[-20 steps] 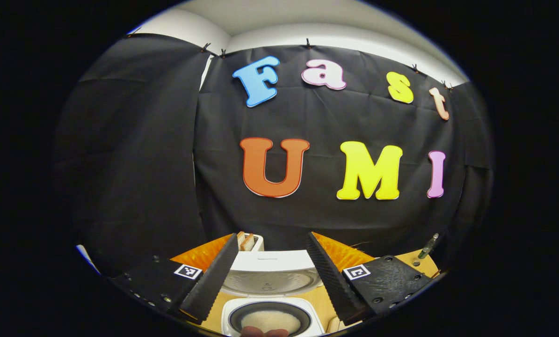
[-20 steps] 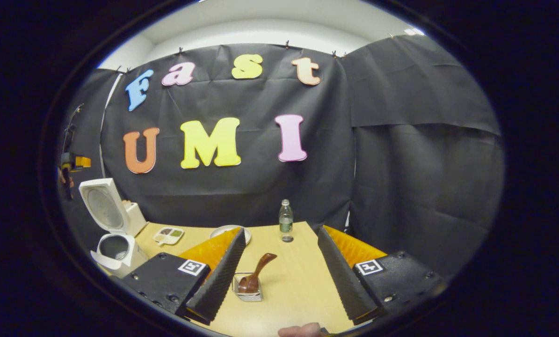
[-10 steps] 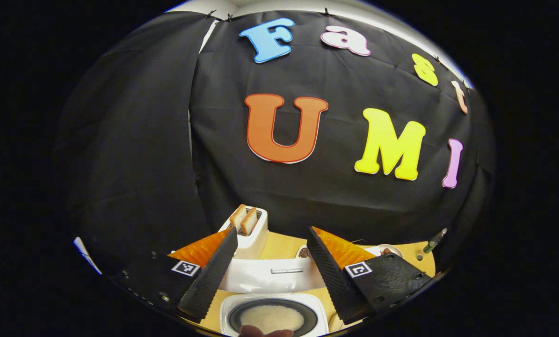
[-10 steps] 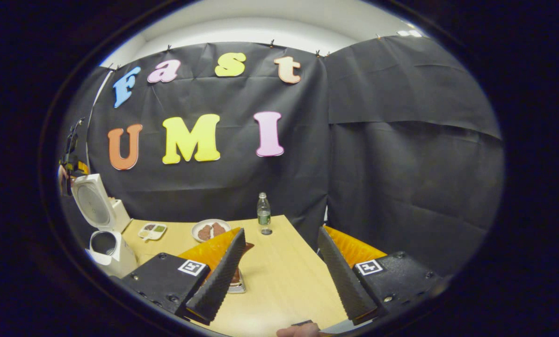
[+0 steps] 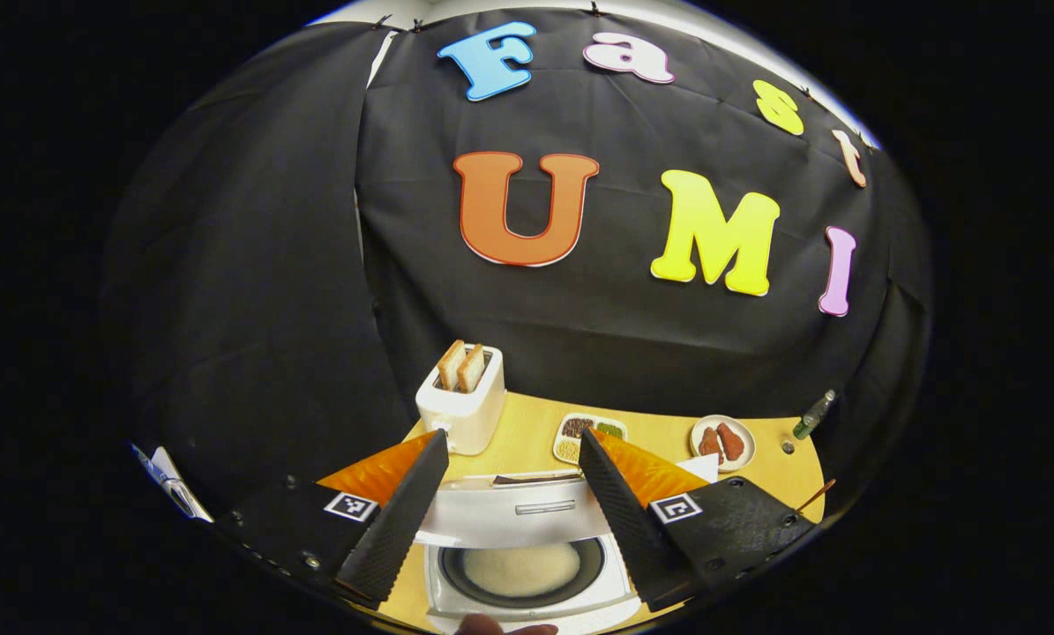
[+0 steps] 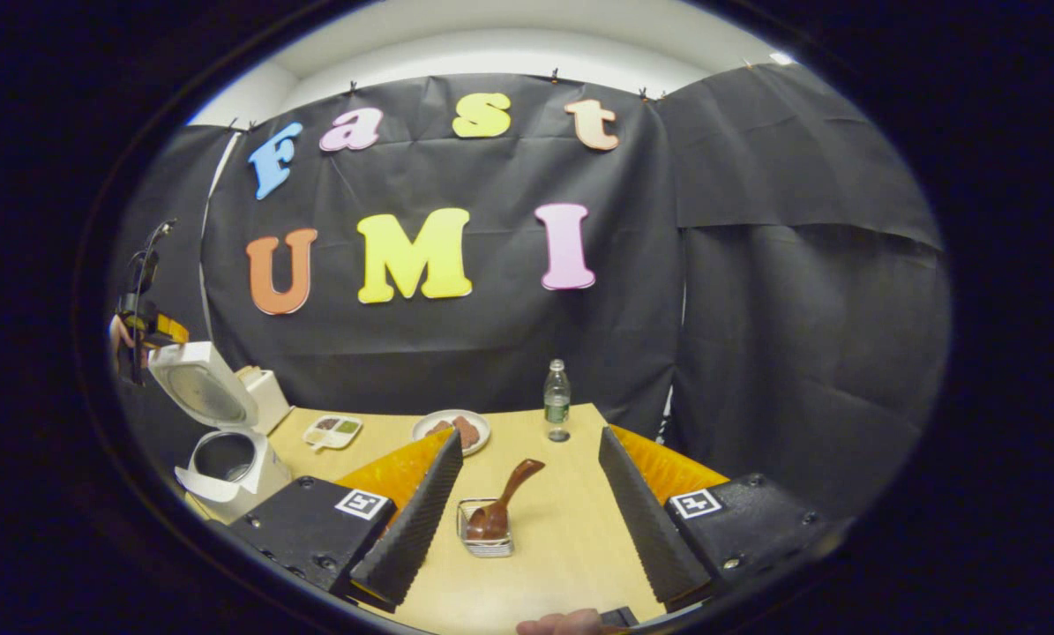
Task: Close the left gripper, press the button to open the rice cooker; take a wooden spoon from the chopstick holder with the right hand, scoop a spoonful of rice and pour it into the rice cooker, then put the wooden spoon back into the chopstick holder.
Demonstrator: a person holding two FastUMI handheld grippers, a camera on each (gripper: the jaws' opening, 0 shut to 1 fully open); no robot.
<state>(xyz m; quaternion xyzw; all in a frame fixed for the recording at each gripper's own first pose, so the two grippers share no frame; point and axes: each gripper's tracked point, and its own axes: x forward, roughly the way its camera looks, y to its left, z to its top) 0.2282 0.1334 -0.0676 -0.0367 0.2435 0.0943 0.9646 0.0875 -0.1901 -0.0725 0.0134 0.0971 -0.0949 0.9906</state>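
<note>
A: What lies around the rice cooker (image 5: 527,573)?

B: In the left gripper view it sits right under the left gripper (image 5: 511,507), lid up, a dark round pot inside with pale rice. Its raised white lid crosses between the two fingers and hides the table (image 5: 527,437) just behind it. Past that stands a white toaster (image 5: 461,407) with two slices of bread sticking up, a small divided tray (image 5: 590,434), a plate (image 5: 722,443) with brownish pieces, and a bottle (image 5: 813,414) at the far edge.

A: And the fingers there?

B: Spread apart, holding nothing. Their inner faces are ribbed.

A: Where is the wooden spoon (image 6: 502,504)?

B: In the right gripper view, standing bowl-down in the chopstick holder (image 6: 486,534), a small wire-mesh box on the pale wood-grain table, handle leaning up to the right. It lies between the right gripper's (image 6: 523,511) fingers but ahead of them, not touched; they are wide open and empty.

A: Anything cut off?

B: The cooker's front edge runs out at the bottom of the left gripper view, and a fingertip of the person's hand (image 6: 562,623) peeks in at the bottom of the right gripper view. What's on the plate looks like meat, perhaps, but it is too small to be sure.
</note>
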